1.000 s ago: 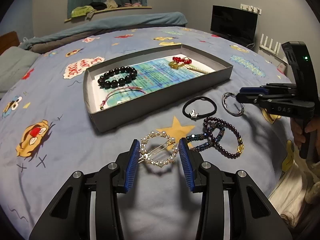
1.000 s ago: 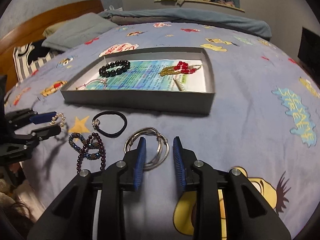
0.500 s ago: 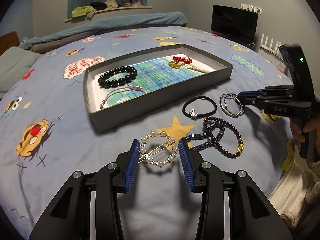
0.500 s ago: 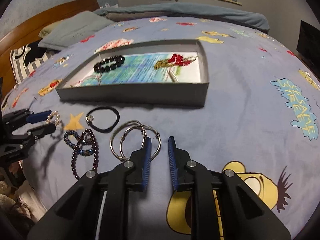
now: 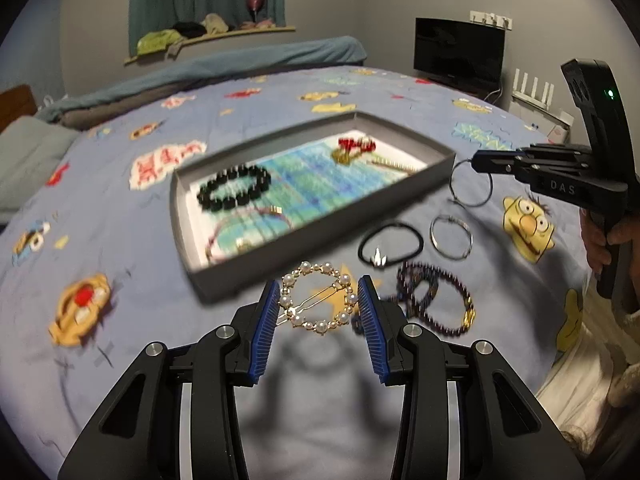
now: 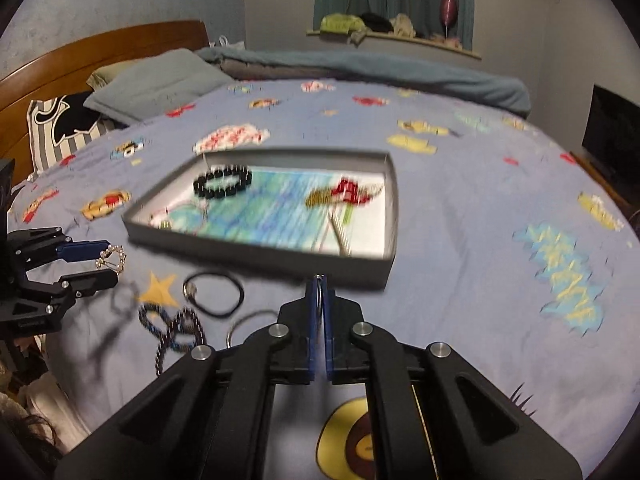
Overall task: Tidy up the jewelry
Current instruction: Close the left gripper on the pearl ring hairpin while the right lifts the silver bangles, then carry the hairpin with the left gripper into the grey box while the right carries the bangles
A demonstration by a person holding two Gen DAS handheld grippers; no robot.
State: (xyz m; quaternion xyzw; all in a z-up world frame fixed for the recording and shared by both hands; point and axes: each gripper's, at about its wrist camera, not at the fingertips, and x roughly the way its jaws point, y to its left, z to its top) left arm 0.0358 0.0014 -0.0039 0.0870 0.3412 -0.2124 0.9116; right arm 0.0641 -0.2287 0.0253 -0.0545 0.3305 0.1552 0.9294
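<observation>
Right gripper pinches silver ring; left gripper clamps pearl hairpin.

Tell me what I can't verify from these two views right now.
- Tray contents: motion blur smears both views; the black bead bracelet reads, the red piece stays unclear.
- Silver ring in the right hand-held gripper: in the right wrist view the shut jaws hide nearly all of it.
- Second ring: the right wrist view shows only an arc, the gripper covers the rest.
- Pearl clip: whether the left hand-held gripper pads touch it is unclear.
</observation>
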